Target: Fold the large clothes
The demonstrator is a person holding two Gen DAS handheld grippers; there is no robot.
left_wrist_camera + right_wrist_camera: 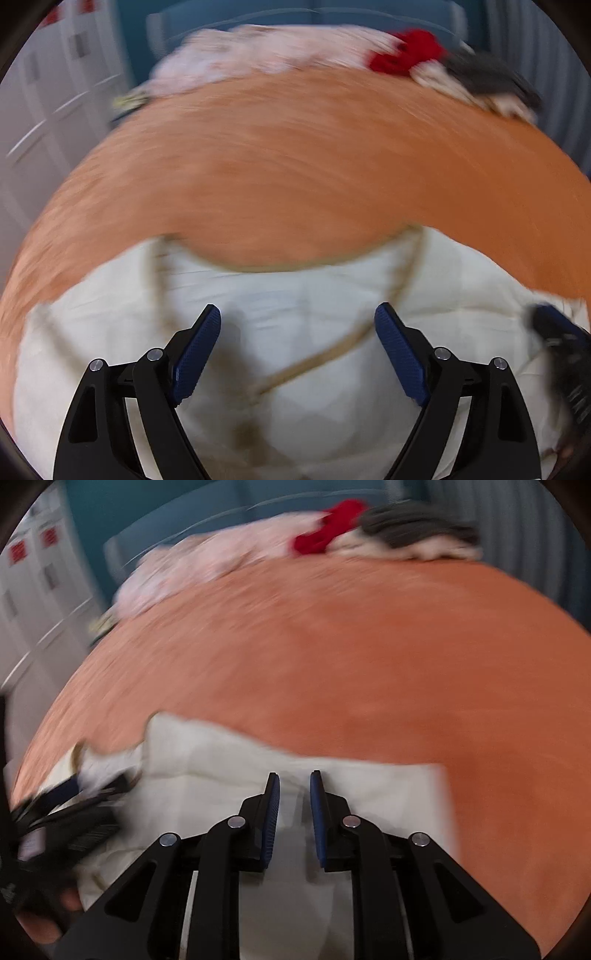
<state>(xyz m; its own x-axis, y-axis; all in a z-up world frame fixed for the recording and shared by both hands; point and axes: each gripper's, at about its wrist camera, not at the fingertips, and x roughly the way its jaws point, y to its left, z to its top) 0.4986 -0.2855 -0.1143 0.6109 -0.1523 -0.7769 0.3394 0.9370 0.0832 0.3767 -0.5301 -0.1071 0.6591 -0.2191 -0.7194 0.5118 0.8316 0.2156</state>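
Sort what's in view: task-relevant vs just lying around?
In the job:
- white garment, spread on the near side of the orange surface
- left tongs, open over it
- right tongs, nearly closed over it

Lying about, at the far edge:
- pale pink clothes
- red item
- grey item

**A laundry-sorting spot in a home-like room**

You face an orange-covered desk (295,155) heaped along its far edge with clothes (258,55), a red garment (328,528) among them. White cabinets (44,110) and a teal wall (166,513) stand behind.
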